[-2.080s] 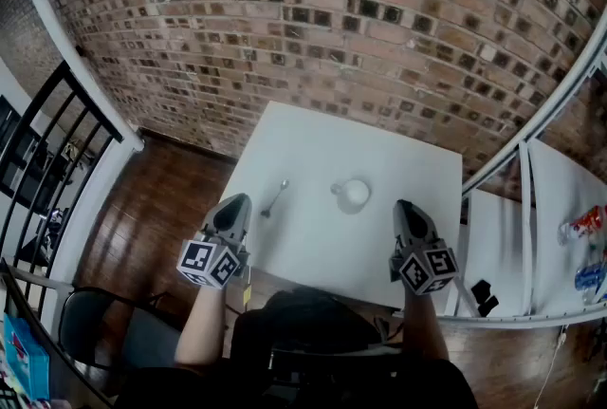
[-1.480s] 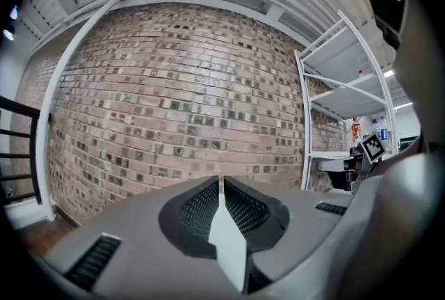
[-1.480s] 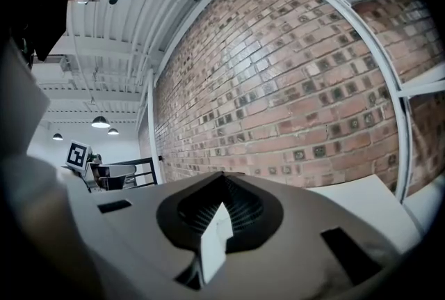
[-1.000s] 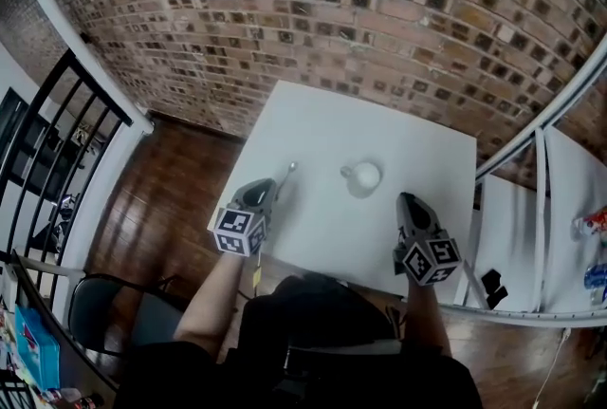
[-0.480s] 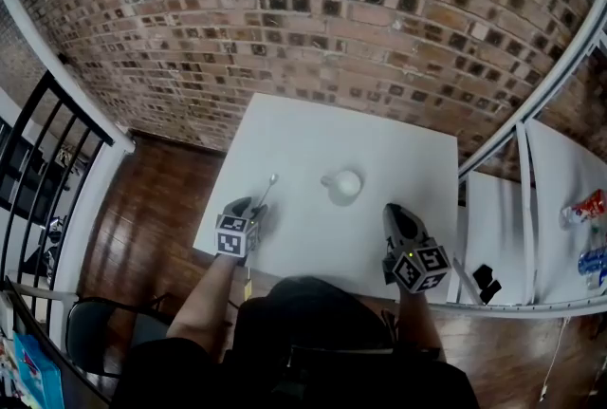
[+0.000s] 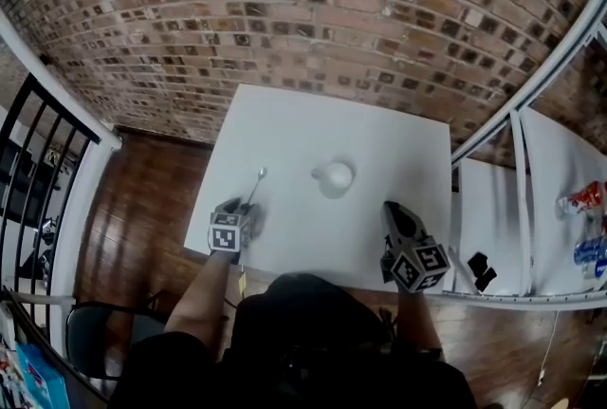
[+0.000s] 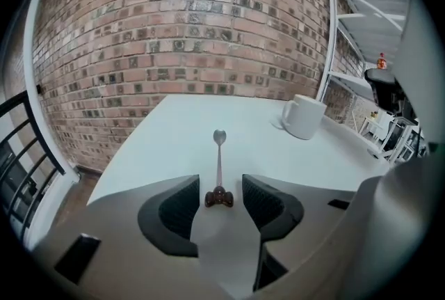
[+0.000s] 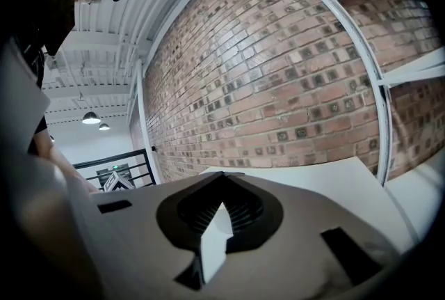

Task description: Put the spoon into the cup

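Against the red-brown brick wall (image 6: 313,9) stands a square white surface (image 6: 379,132), and near its middle sits a white ceramic cup (image 6: 335,176), upright, its handle turned to the left. Left of the cup, well apart from it, a slim metal spoon (image 7: 219,166) with a dark brown knob at the handle end lies flat on the surface. Its bowl points at the wall and the knob points toward the person. The left tool (image 6: 237,208), grey with a marker cube at its back, is down at the surface on the near-left side of the cup, tilted downward. Its jaws stand wide apart, released, one on each side of the brown knob. The dark ribbed pads (image 7: 177,207) flank the knob with a gap on either side and do not press on it. The right tool (image 6: 398,210) hangs on the near-right side of the cup, above the near part of the surface, clear of both cup and spoon. Its jaws are clenched together tip to tip with nothing between them. Farther right of the cup, a white metal shelf (image 6: 550,227) carries a few coloured packages.
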`<state>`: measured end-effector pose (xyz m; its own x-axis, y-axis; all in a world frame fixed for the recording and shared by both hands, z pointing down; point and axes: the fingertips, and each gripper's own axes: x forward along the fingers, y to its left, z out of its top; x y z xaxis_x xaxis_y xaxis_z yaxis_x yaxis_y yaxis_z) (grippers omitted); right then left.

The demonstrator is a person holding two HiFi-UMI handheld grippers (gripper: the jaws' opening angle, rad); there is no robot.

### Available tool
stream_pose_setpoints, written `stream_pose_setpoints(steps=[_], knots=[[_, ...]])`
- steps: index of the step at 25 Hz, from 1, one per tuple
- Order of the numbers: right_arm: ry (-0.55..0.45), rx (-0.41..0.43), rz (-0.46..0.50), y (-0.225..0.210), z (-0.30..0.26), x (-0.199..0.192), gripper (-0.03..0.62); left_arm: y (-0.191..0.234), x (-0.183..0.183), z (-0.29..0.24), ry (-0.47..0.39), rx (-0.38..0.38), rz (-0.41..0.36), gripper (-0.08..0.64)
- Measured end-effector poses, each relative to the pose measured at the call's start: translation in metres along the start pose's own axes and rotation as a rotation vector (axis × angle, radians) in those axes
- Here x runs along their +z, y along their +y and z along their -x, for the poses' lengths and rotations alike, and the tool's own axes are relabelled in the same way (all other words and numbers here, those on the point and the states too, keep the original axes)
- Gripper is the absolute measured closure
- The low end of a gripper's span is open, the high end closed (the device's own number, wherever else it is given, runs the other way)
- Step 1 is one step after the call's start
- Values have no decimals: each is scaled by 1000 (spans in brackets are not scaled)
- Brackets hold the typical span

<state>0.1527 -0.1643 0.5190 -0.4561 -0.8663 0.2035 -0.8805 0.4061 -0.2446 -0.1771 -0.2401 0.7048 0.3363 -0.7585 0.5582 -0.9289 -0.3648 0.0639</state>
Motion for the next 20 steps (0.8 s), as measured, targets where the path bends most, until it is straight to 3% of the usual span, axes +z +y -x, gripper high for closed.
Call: stream_pose_setpoints(steps=[7, 13, 16, 20], knots=[[-13, -14, 15, -1, 3, 8, 588, 1, -10, -5, 18, 23, 1, 362], [-23, -19, 19, -3, 3, 12, 588, -2, -11, -4, 24, 38, -42, 365], [-28, -13, 20, -2, 3, 11, 588, 1, -14, -1, 22, 53, -37, 431], [-31, -7, 25, 1, 3, 12, 588, 4, -15, 0, 41, 48, -17, 433]])
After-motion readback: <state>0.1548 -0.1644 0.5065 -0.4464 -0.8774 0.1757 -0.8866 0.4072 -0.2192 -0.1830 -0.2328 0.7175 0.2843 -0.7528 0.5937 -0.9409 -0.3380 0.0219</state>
